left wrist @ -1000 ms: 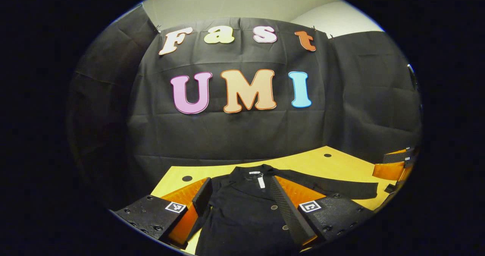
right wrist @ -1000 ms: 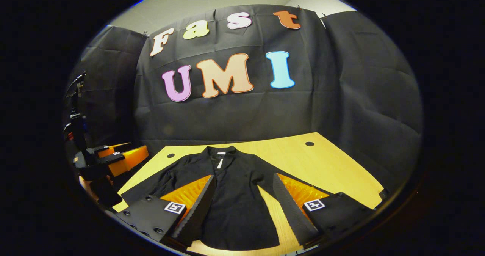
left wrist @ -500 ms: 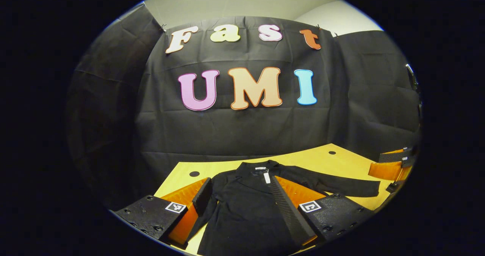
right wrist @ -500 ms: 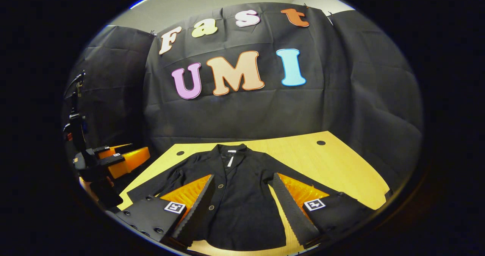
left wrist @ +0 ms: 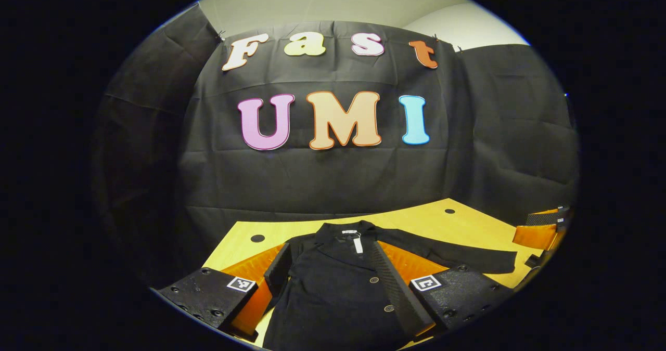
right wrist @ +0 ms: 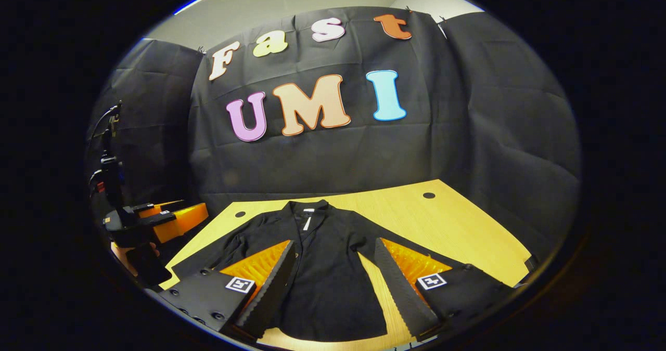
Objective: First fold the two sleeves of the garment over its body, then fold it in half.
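A black buttoned jacket lies flat on the yellow wooden table, collar toward the wall, with a white tag at the neck. One sleeve stretches out to the right in the left gripper view. The other sleeve spreads left in the right gripper view. My left gripper hovers open above the jacket's front, nothing between its fingers. My right gripper is also open, over the jacket's lower body. Farther off, each view shows the other gripper: the right one and the left one.
The table has small round holes near its back corners. Black cloth walls close the booth behind and beside the table. A hand holds the left gripper off the table's left edge. Bare tabletop lies right of the jacket.
Both views swayed slightly sideways and came back. The jacket lies as before, and both grippers stay open above it.
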`<state>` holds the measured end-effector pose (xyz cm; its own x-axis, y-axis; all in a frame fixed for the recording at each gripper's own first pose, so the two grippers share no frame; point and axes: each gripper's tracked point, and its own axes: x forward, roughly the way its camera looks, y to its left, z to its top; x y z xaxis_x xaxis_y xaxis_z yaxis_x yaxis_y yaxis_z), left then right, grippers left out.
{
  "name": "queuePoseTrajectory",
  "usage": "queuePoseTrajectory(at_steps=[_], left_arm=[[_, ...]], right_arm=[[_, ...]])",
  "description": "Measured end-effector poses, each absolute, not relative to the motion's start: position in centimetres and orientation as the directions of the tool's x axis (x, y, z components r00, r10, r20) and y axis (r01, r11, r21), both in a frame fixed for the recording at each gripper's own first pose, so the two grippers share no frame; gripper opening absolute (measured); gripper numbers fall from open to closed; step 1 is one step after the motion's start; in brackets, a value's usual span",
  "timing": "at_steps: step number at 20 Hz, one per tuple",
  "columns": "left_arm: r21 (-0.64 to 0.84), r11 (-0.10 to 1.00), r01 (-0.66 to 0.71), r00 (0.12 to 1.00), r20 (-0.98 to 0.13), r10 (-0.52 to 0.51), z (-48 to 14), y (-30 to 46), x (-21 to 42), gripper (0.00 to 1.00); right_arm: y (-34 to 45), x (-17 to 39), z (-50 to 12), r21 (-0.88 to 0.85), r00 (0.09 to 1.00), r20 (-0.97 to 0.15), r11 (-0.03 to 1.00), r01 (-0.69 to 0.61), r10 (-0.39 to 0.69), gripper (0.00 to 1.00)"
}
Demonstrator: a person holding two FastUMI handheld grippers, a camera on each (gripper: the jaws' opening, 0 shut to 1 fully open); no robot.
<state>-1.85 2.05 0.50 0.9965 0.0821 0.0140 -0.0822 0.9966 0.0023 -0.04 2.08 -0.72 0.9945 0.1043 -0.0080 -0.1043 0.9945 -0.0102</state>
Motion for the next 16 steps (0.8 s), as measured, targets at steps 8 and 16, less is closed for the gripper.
queuePoseTrajectory(at_steps=[8, 16], left_arm=[[-0.006, 0.993, -0.116, 0.993, -0.003, 0.116, -0.5, 3.0, -2.8, 0.92], [-0.010, 0.988, -0.156, 0.988, -0.001, 0.156, -0.6, 4.4, -3.6, 0.92]], right_arm=[[1.7, 0.0, -0.9, 0.001, 0.994, -0.009, 0.995, -0.105, 0.105, 0.97], [2.2, 0.7, -0.7, -0.001, 0.994, -0.004, 0.994, -0.110, 0.110, 0.93]])
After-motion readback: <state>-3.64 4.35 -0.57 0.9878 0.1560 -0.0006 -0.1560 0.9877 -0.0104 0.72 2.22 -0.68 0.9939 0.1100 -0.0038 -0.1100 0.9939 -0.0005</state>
